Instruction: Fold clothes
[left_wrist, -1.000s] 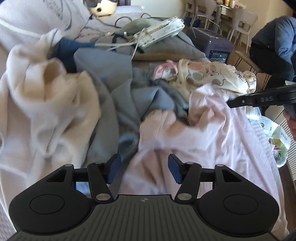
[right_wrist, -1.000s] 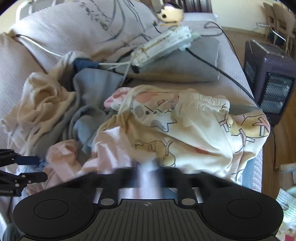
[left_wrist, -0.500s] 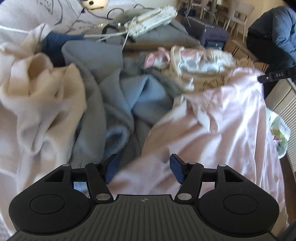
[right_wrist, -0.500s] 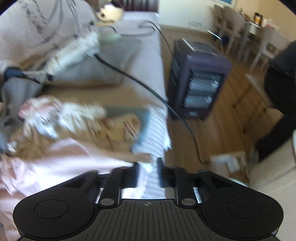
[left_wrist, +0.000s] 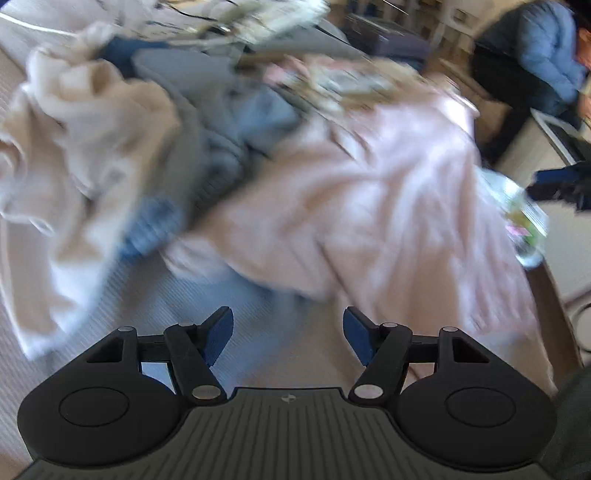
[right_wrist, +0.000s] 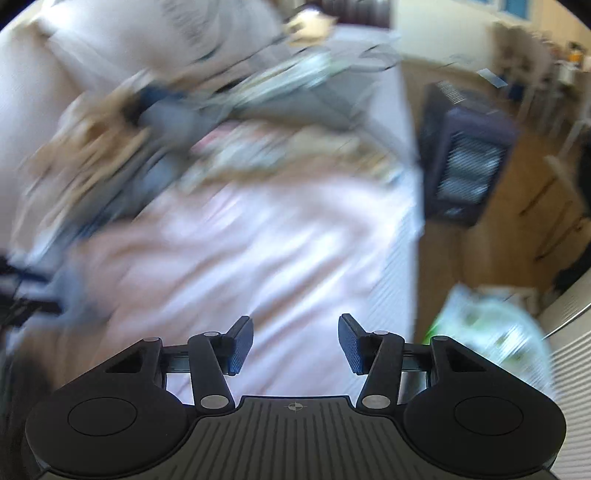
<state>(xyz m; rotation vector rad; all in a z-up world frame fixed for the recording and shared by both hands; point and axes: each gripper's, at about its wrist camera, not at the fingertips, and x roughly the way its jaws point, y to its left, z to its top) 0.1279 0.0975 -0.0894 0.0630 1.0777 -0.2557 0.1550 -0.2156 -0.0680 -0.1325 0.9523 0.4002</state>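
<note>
Both views are motion-blurred. The left tool (left_wrist: 288, 334) has its jaws apart and opening, with nothing between them; only the ribbed bed cover (left_wrist: 236, 295) shows in the gap. The pink garment (left_wrist: 369, 192) lies spread on the bed ahead of this tool and to its right, its near edge just beyond the blue pads (left_wrist: 218, 332). Ahead and to the left of the left tool is a cream garment (left_wrist: 85, 122), and between it and the pink garment lies a grey-blue garment (left_wrist: 221, 122). A printed garment (left_wrist: 343, 81) sits beyond the far edge of the pink one. The right tool (right_wrist: 295, 341) also has its jaws apart and opening, empty, and it hangs over the near part of the pink garment (right_wrist: 240, 251), not touching it as far as the blur allows. To the right of the right tool, past the bed edge, stand a dark heater (right_wrist: 469, 158) on a wooden floor (right_wrist: 517, 236) and a greenish bag (right_wrist: 491, 332) close beside the tool. A person in a blue jacket (left_wrist: 532, 55) sits far ahead on the right of the left tool.
</note>
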